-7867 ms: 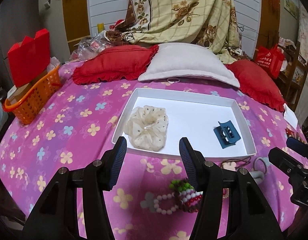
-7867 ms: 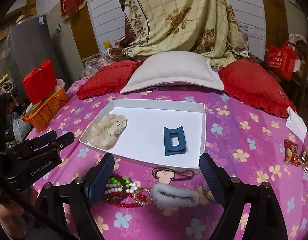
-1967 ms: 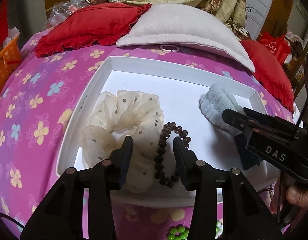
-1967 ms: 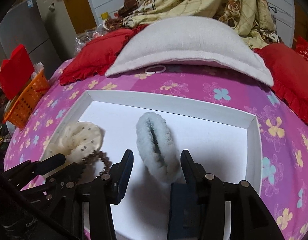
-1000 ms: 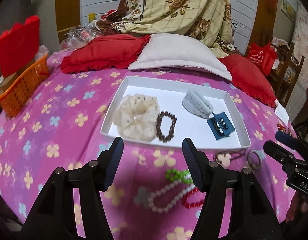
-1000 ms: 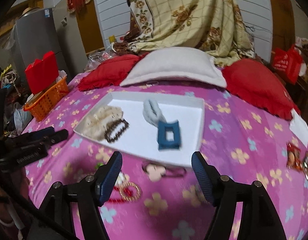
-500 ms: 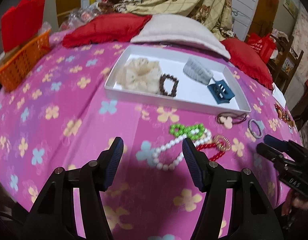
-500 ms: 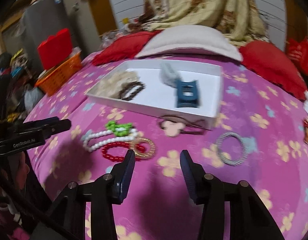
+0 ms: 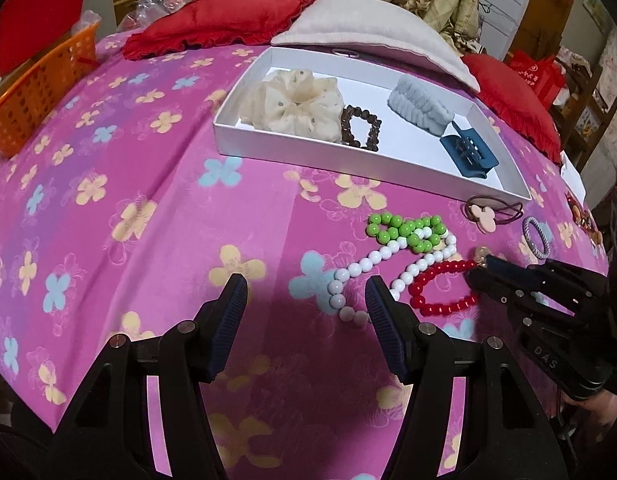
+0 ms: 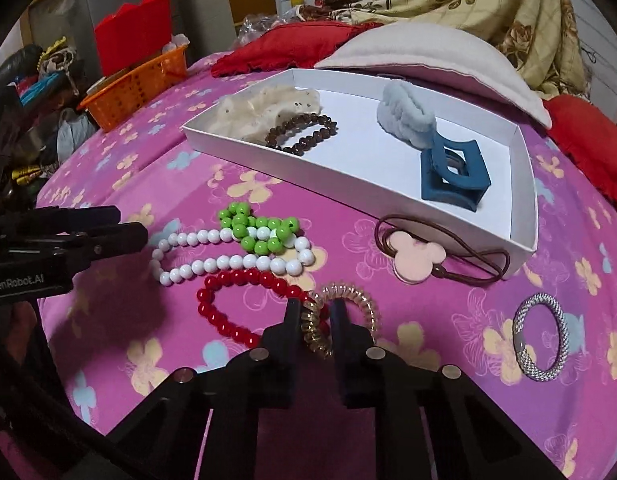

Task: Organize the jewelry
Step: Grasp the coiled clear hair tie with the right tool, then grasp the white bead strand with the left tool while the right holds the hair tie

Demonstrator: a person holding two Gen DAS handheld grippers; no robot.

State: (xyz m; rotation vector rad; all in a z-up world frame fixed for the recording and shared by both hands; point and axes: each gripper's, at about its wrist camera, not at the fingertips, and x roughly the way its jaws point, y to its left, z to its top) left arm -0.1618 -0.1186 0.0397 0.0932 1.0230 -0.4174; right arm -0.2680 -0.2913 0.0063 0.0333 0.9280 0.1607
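From my left wrist, my left gripper hangs over the pink bedspread with its jaws about half open and nothing between them. The white beads begin just past the right fingertip, at about 1 o'clock. The green beads lie across their far end, and the red beads are at 2 o'clock. The white tray stands at 12 o'clock; it holds a cream scrunchie, brown beads, a grey scrunchie and a blue clip. My right gripper comes in at 3 o'clock, with its tips at the red beads.

From my right wrist, my right gripper is closing its jaws, and the near side of the gold coil is between them; the pads look to press on it. The coil lies on the red beads. A pink hair tie is at 1 o'clock, touching the tray wall. A silver ring lies at 3 o'clock.
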